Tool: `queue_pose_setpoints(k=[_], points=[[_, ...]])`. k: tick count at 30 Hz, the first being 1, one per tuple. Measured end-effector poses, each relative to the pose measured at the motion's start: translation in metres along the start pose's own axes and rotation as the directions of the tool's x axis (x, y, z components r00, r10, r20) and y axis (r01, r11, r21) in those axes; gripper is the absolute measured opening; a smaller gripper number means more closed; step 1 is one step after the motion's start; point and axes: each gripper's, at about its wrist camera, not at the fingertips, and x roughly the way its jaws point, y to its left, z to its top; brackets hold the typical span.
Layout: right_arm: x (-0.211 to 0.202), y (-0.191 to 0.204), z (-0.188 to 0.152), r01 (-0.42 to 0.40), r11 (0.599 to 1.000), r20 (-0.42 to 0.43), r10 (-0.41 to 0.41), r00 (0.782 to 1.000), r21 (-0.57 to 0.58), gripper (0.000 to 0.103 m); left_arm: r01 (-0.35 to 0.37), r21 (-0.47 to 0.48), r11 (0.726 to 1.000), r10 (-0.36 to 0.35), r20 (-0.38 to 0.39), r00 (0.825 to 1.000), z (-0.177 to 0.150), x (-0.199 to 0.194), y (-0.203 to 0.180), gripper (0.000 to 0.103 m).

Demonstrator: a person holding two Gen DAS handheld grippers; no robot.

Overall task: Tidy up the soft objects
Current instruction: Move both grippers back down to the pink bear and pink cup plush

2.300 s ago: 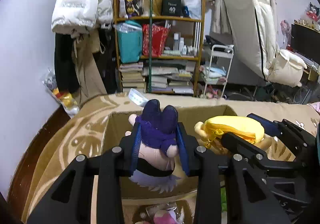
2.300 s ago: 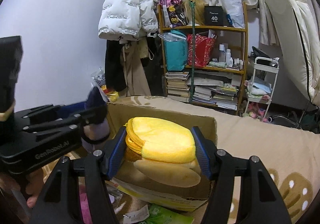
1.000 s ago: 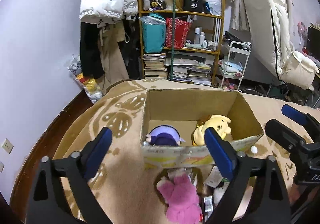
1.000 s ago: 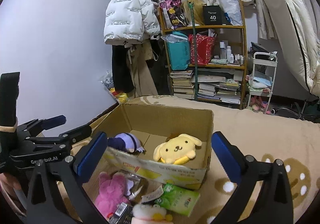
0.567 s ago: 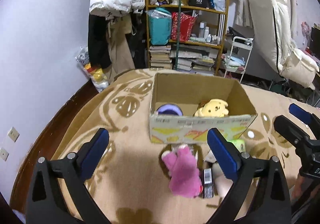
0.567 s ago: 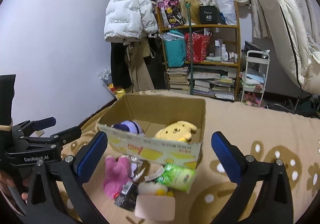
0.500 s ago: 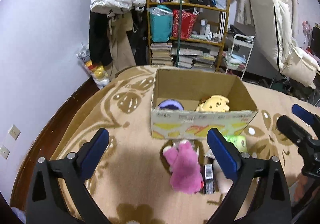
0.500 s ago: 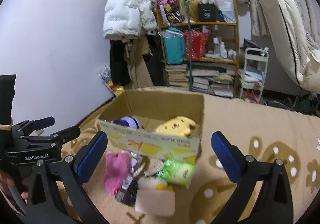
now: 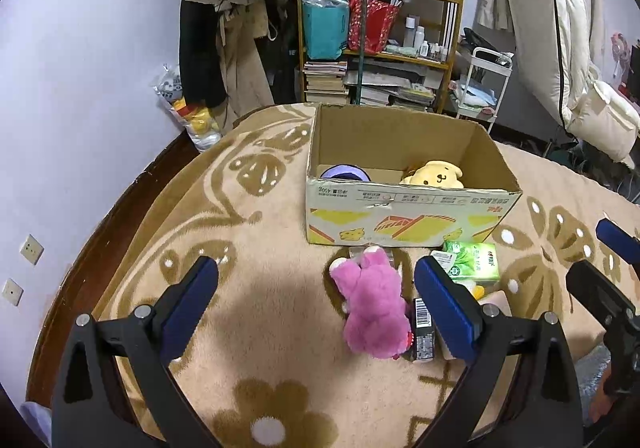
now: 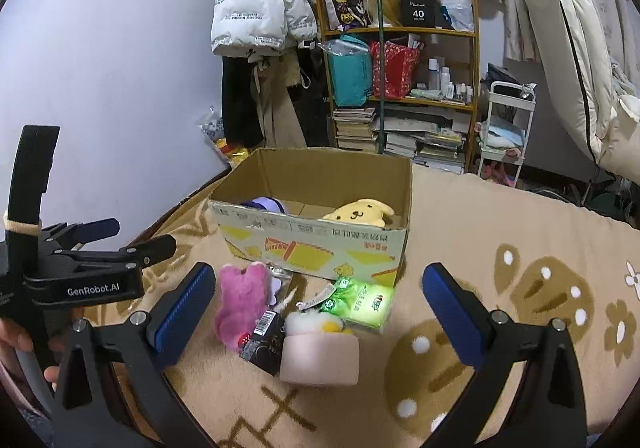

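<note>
Both tongs are spread wide and hold nothing. The left gripper (image 9: 316, 298) hangs above the patterned rug (image 9: 256, 207), and the pink plush (image 9: 370, 304) lies on the rug between its blue pads, close to the right-hand pad and well apart from the left-hand one. The right gripper (image 10: 318, 306) hangs over the small heap in front of the box: nearest to it is a pale pink block (image 10: 319, 359) with a white and yellow fluffy toy (image 10: 316, 322) on top, touching a black packet with a barcode (image 10: 262, 342) on its left. The same pink plush (image 10: 240, 300) lies just inside this gripper's left-hand pad, next to the black packet. Just behind the fluffy toy is a green tissue pack (image 10: 362, 302), which sits close against the front wall of the cardboard box (image 10: 316, 244). Inside the box, a purple plush (image 10: 262, 204) rests on the left side and a yellow dog plush (image 10: 360, 211) on the right, the two apart from each other. Beyond the box stand a wooden shelf (image 10: 404, 95) crowded with books and bags, and a white puffer jacket (image 10: 260, 11) hanging on the wall.
</note>
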Motion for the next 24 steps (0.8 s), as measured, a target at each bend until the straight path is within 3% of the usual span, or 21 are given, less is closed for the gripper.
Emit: queue_pose_setpoints(k=[13, 24], points=[[0.017, -0.007, -0.008, 0.042, 0.999, -0.062, -0.041, 0.997, 0.019, 0.103, 0.002, 0.014, 1.0, -0.001, -0.048, 0.999, -0.002, 0.016, -0.002, 0.098], [0.045, -0.012, -0.018, 0.107, 0.994, -0.167, -0.103, 0.98, 0.015, 0.103, 0.02, 0.031, 0.999, -0.014, -0.171, 0.985, -0.008, 0.051, -0.006, 0.098]])
